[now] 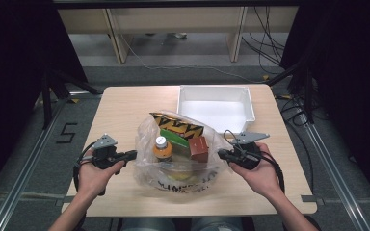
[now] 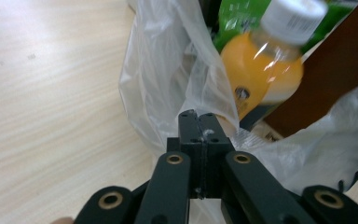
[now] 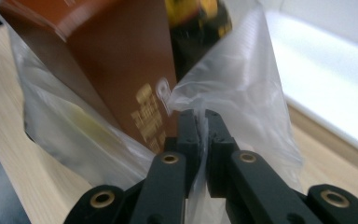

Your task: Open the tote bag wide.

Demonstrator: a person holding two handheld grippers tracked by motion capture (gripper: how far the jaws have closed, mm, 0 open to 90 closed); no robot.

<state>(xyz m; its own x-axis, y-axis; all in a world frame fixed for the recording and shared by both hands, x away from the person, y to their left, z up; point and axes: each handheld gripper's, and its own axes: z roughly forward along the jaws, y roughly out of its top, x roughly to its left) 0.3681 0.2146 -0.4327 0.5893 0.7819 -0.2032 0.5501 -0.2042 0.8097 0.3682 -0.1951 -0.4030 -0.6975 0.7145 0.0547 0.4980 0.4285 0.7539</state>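
A clear plastic bag sits mid-table, holding an orange drink bottle, a brown box and a yellow-and-black packet. My left gripper is at the bag's left rim. In the left gripper view the left gripper is shut on the bag's film, with the bottle just beyond. My right gripper is at the bag's right rim. In the right gripper view the right gripper pinches a fold of the bag beside the brown box.
An empty white tray stands at the table's back right, just behind the bag. The wooden table has bare surface to the left and at the front. Dark curtains and floor cables surround the table.
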